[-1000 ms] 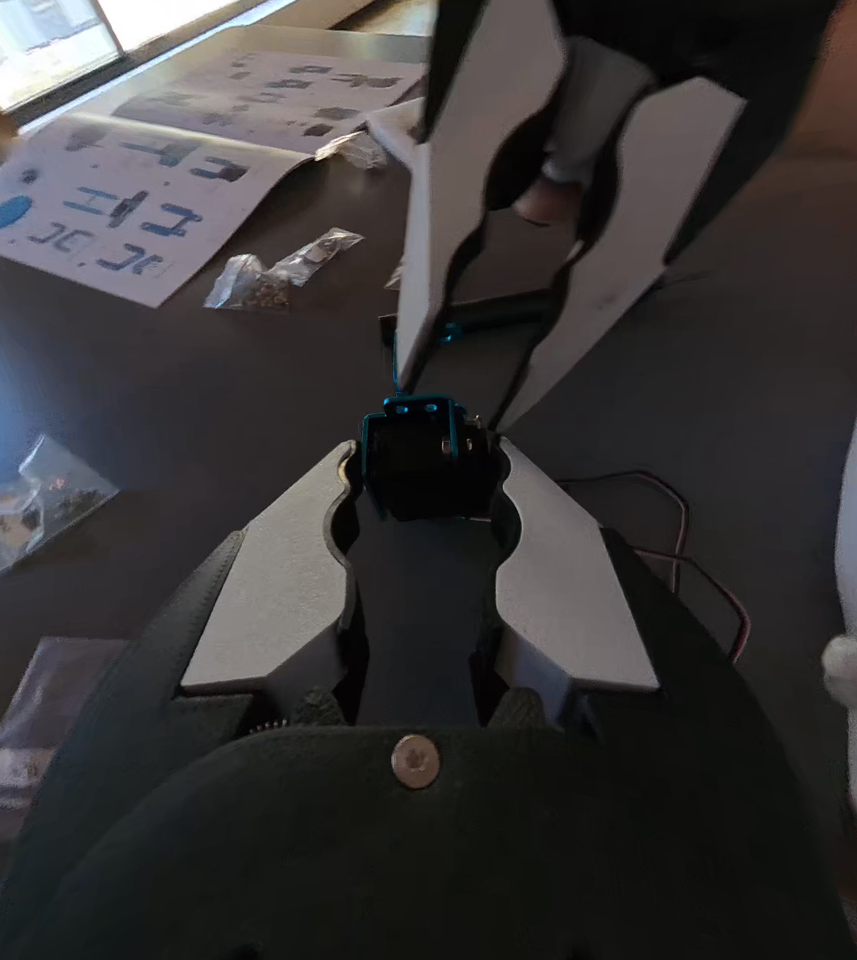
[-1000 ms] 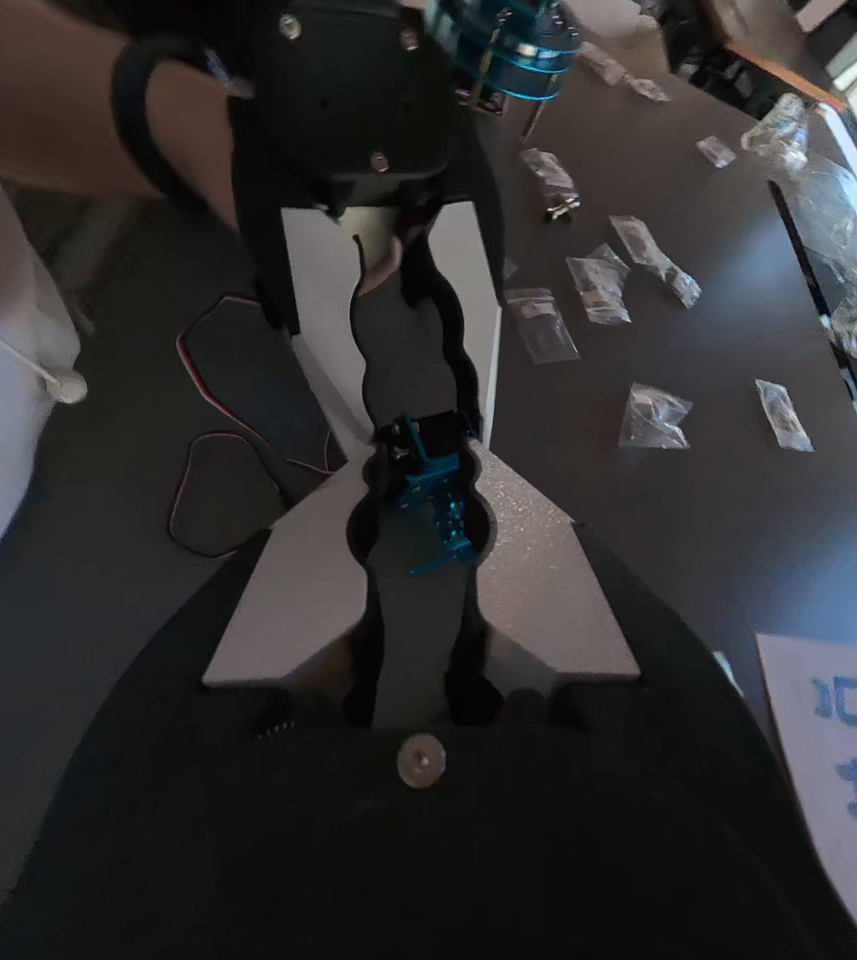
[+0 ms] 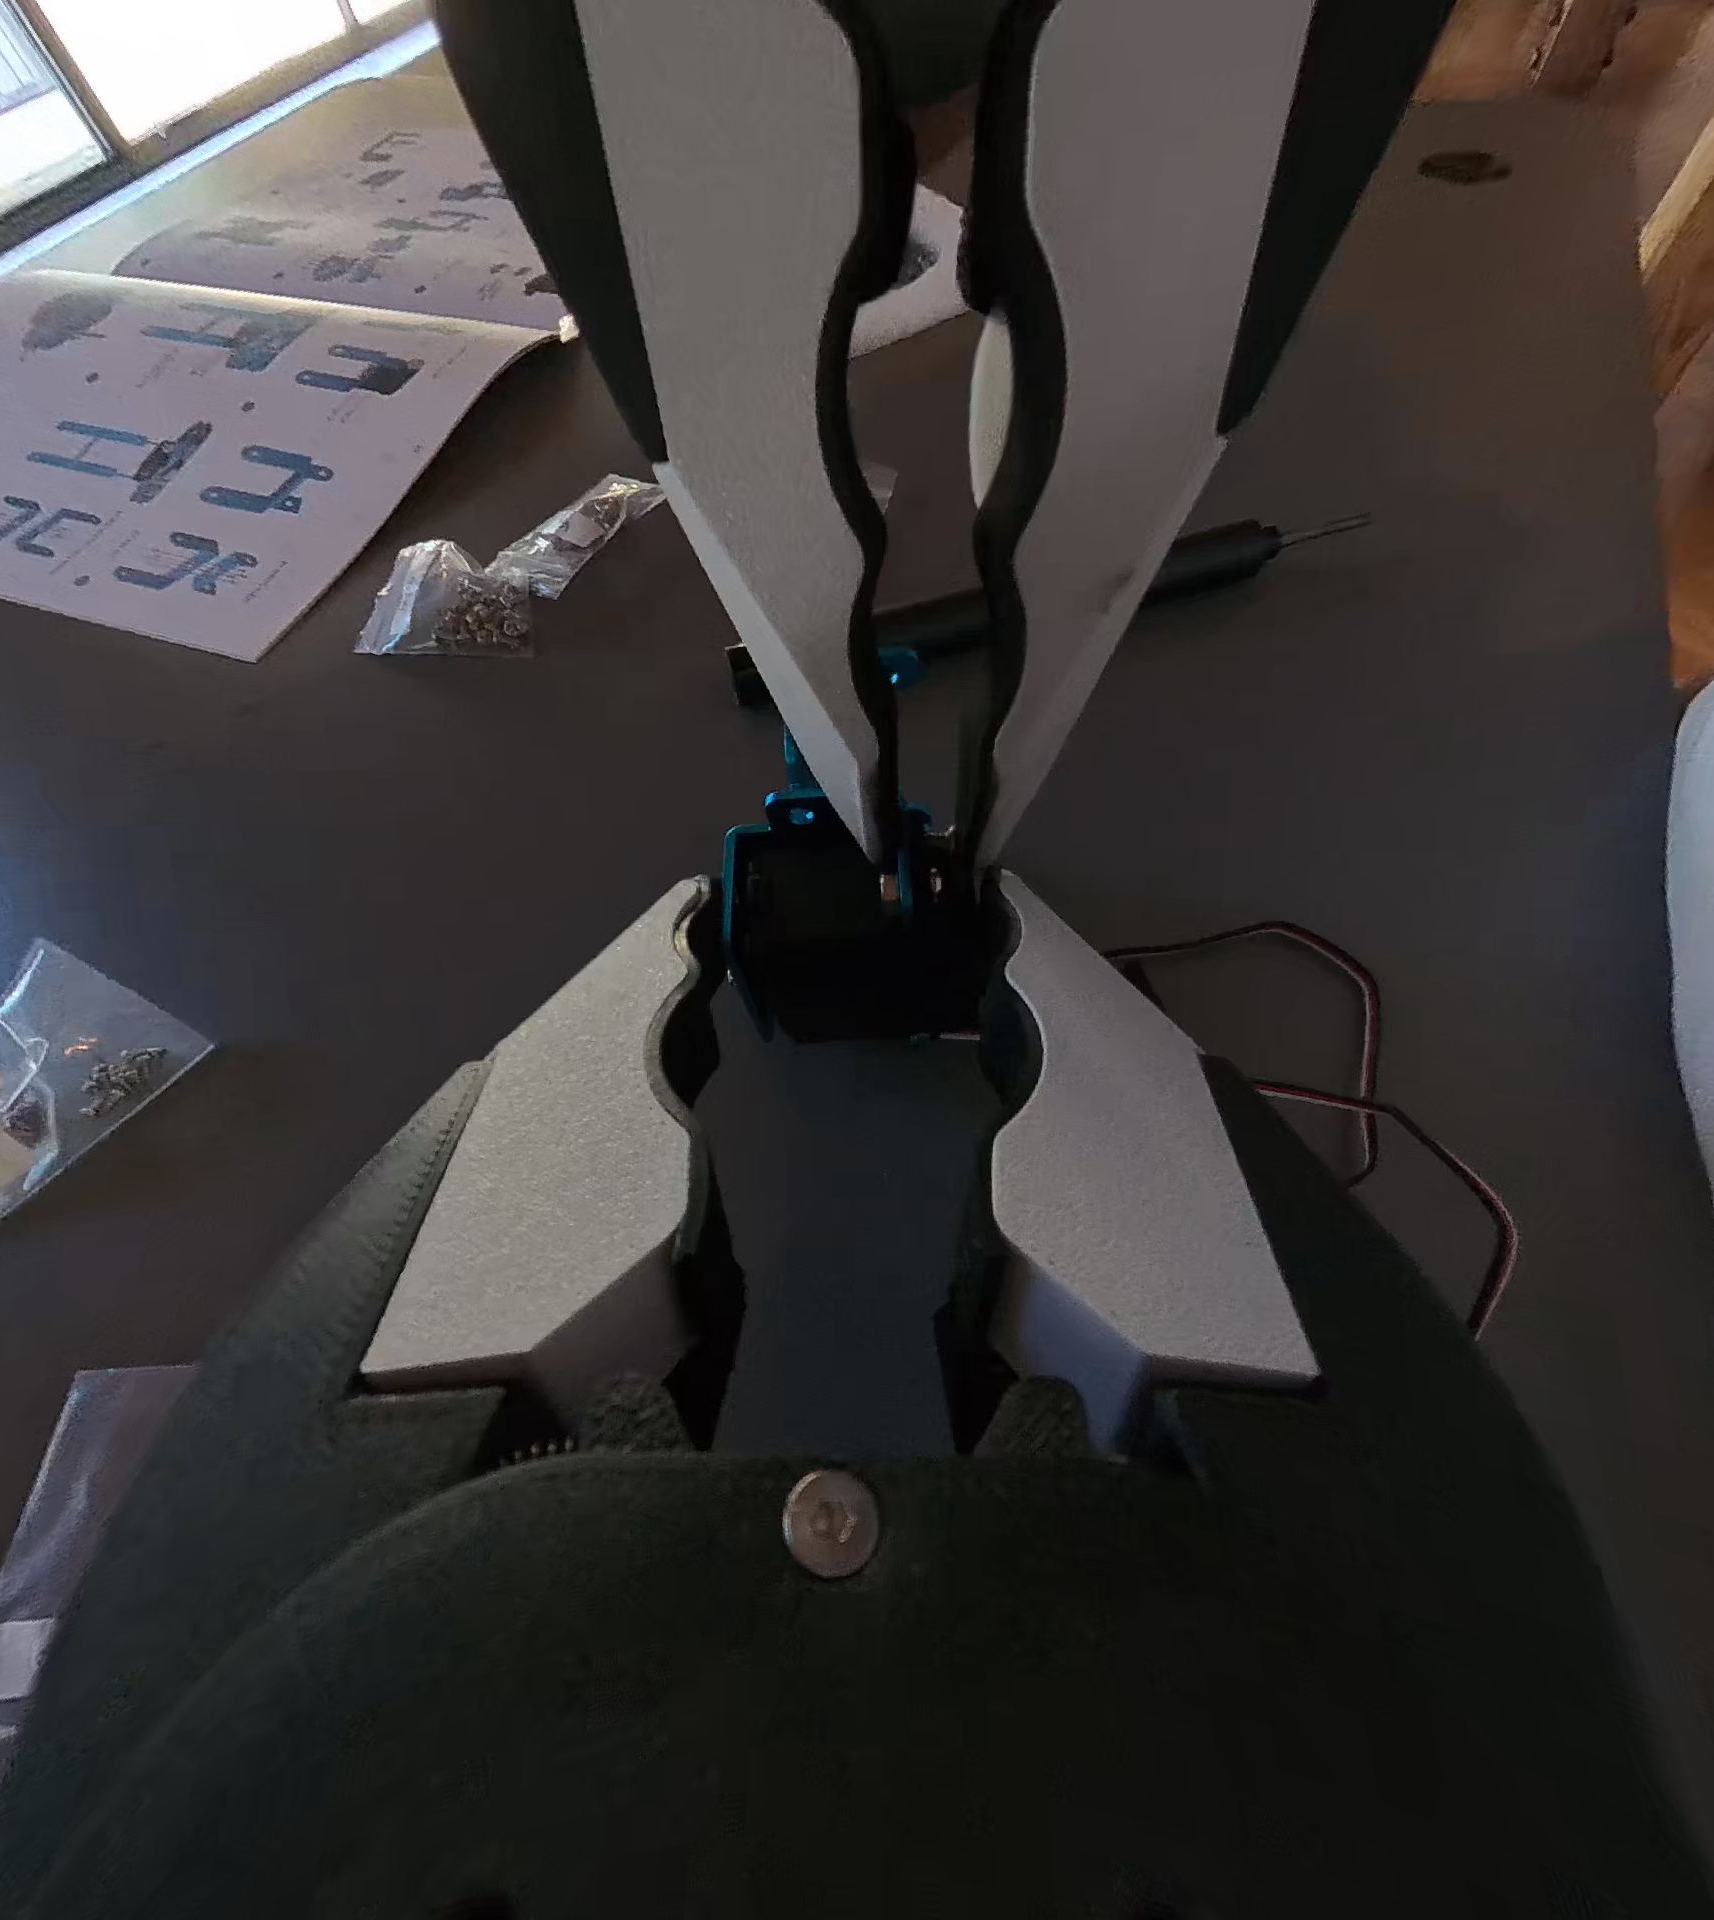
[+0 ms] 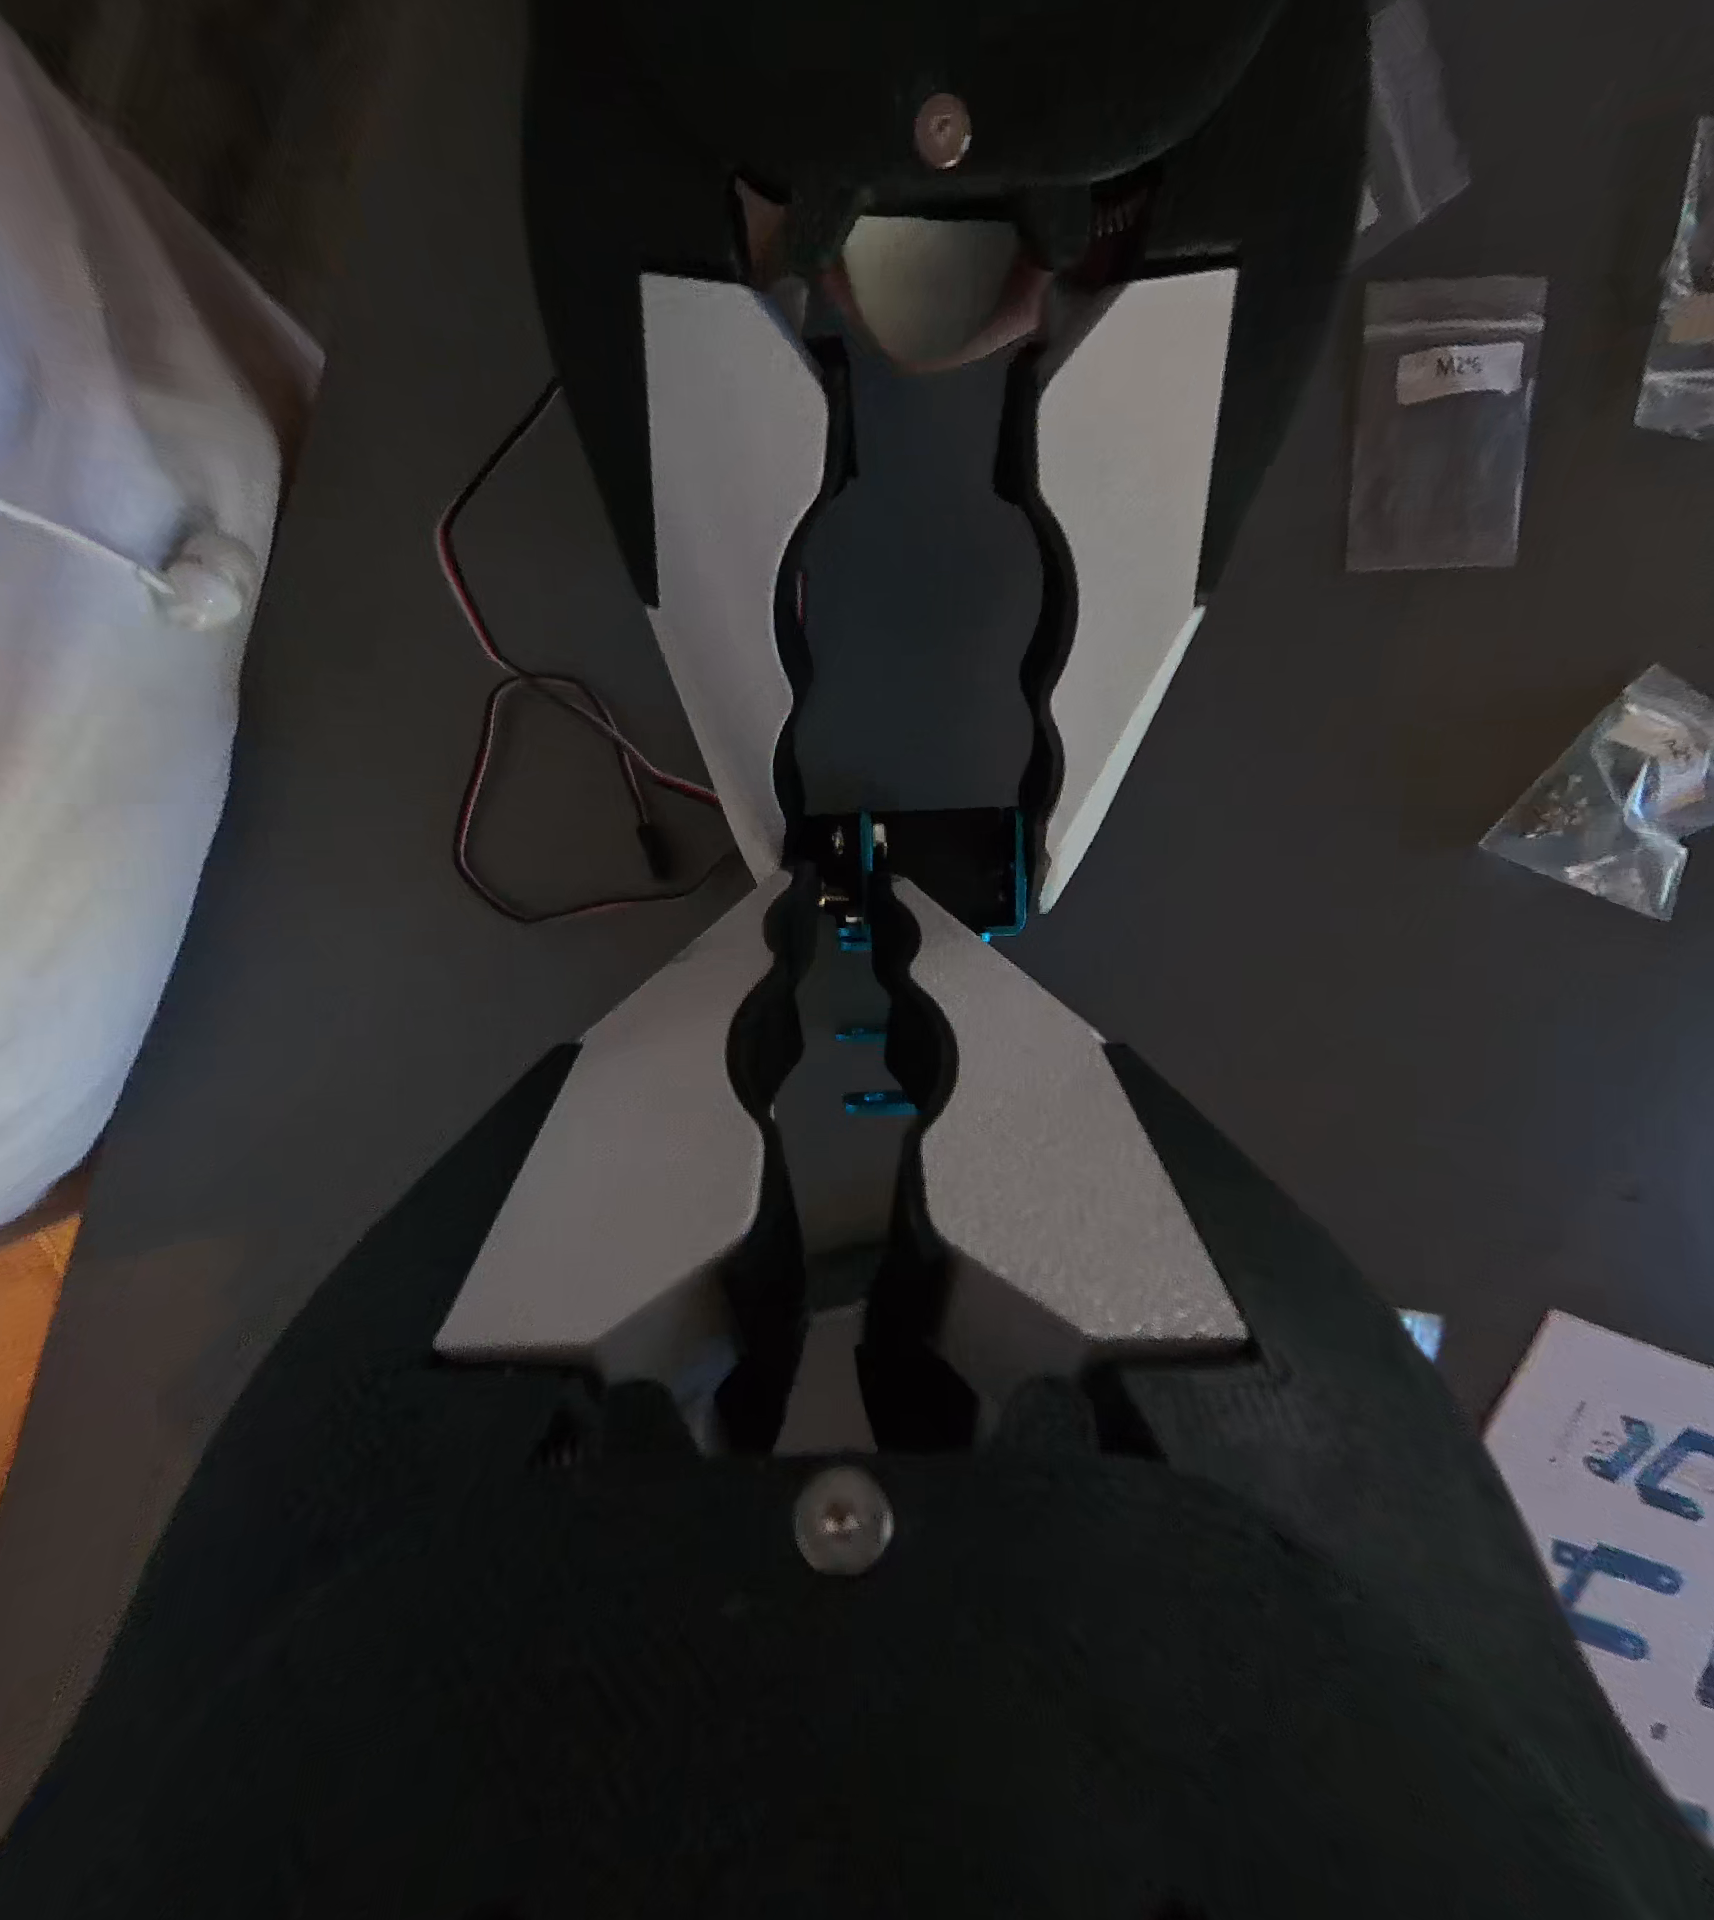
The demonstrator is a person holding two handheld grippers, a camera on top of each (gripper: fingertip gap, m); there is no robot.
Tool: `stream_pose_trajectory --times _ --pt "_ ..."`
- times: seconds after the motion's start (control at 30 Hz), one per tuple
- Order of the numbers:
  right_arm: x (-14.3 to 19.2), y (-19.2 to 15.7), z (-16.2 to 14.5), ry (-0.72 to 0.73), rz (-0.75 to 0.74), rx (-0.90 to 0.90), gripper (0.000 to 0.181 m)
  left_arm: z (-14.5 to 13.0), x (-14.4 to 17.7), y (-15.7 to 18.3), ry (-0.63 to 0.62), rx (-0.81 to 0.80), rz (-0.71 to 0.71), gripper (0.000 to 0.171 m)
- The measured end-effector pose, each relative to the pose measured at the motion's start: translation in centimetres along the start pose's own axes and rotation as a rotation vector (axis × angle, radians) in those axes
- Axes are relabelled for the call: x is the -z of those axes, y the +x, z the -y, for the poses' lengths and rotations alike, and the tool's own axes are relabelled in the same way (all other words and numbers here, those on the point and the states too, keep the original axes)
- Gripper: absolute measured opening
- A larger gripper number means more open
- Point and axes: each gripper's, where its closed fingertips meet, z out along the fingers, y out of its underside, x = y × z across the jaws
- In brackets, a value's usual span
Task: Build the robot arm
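Black and blue, one small motor block (image 3: 858,951) in a blue metal bracket (image 3: 741,914) sits at the middle of the left wrist view, clamped between the two grey fingers of the left tongs (image 3: 848,935), which are parted only as wide as the block. From the top of that frame the right tongs (image 3: 926,842) come down, their tips nearly together and pinching a small silver-and-blue tab on the block's upper edge. In the right wrist view the right tongs (image 4: 848,904) are narrowed on the blue bracket end, with the left tongs (image 4: 910,842) facing them from above and gripping the black block (image 4: 941,852). One red, white and dark wire (image 4: 520,727) loops over the dark desk (image 3: 417,831) at the left of that frame. Three clear bags of small screws (image 3: 458,613) (image 3: 572,525) (image 3: 32,1091) lie to the left in the left wrist view, beside one open printed booklet (image 3: 157,468) at upper left. One black rod-shaped tool (image 3: 1217,561) lies behind the tongs.
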Motion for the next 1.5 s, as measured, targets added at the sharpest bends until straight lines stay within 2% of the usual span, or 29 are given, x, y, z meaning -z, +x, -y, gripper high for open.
stream_pose_trajectory --times 0.17,0.27,0.37,0.47,0.67,0.8,0.87,1.0,1.23,1.37,1.5 --pt "0.09 -0.39 -0.14 -0.005 0.058 -0.002 0.011 0.04 -0.02 0.07 0.002 -0.038 0.013 0.051" --pt "0.1 -0.37 -0.16 -0.03 0.049 0.074 0.011 0.06 -0.06 0.07 0.001 -0.032 0.015 0.05" --pt "0.04 -0.25 -0.09 -0.077 0.074 0.029 0.012 0.0 0.0 0.01 -0.001 -0.025 0.02 0.051" --pt "0.19 -0.43 -0.32 -0.045 0.129 -0.082 0.012 0.06 -0.08 0.07 0.0 -0.045 0.037 0.051" --pt "0.26 -0.34 -0.2 -0.076 0.098 -0.039 0.011 0.03 -0.1 -0.01 -0.002 -0.039 0.041 0.051" --pt "0.03 -0.25 -0.12 -0.041 0.034 0.004 0.012 0.01 -0.09 -0.01 -0.002 -0.028 0.035 0.051" --pt "0.05 -0.39 -0.2 -0.026 0.043 -0.036 0.013 0.06 -0.13 0.06 -0.001 -0.043 0.043 0.051" --pt "0.47 -0.2 -0.07 -0.066 -0.024 0.008 0.011 0.04 -0.14 -0.02 -0.002 -0.044 0.049 0.051" --pt "0.6 0.26 -0.23 -0.001 -0.01 -0.079 0.015 0.01 -0.13 -0.17 -0.003 -0.01 0.048 0.051" --pt "0.61 0.22 -0.14 0.039 -0.116 0.001 0.013 0.07 -0.15 -0.14 -0.002 -0.006 0.044 0.051" --pt "0.5 -0.03 -0.21 0.022 -0.114 0.026 0.013 0.16 -0.2 0.02 0.002 -0.03 0.05 0.05"
